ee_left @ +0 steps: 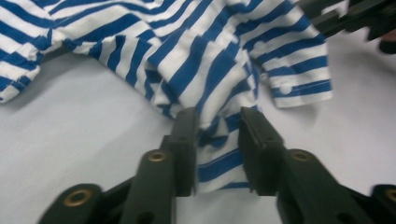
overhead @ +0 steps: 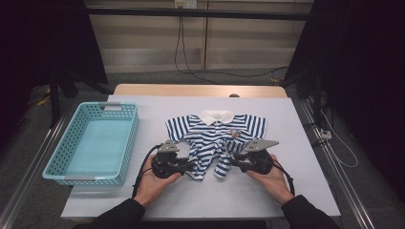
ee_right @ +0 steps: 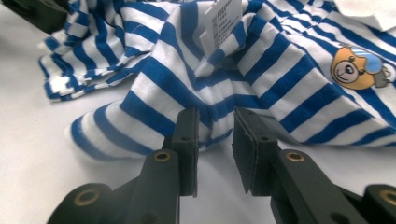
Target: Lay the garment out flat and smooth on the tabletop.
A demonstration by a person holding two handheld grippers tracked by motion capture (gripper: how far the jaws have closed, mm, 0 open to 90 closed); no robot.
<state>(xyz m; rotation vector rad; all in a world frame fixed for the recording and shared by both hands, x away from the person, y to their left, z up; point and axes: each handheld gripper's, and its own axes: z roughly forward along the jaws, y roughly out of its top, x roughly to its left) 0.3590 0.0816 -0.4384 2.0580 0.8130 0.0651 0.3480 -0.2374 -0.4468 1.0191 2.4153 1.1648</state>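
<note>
A: How will the striped shirt (overhead: 216,136) handle?

B: Light and limp, I'd judge — soft knit that sags and bunches wherever it's lifted. It lies collar-away on the white table (overhead: 267,191), right of the blue basket (overhead: 90,143), its lower half already crumpled.

A: Where to take hold?

B: At the hem's two corners, I'd say — a fold thick enough not to slip. In the left gripper view the left gripper (ee_left: 217,135) has a bunch of hem between its parted jaws; I can't tell whether the pads press it. The right gripper (ee_right: 215,135) stands spread, a ridge of cloth at its tips, loose.

A: And the hands?

B: Low and nearly level, both cupped under their grippers, pointing inward at the hem.
</note>
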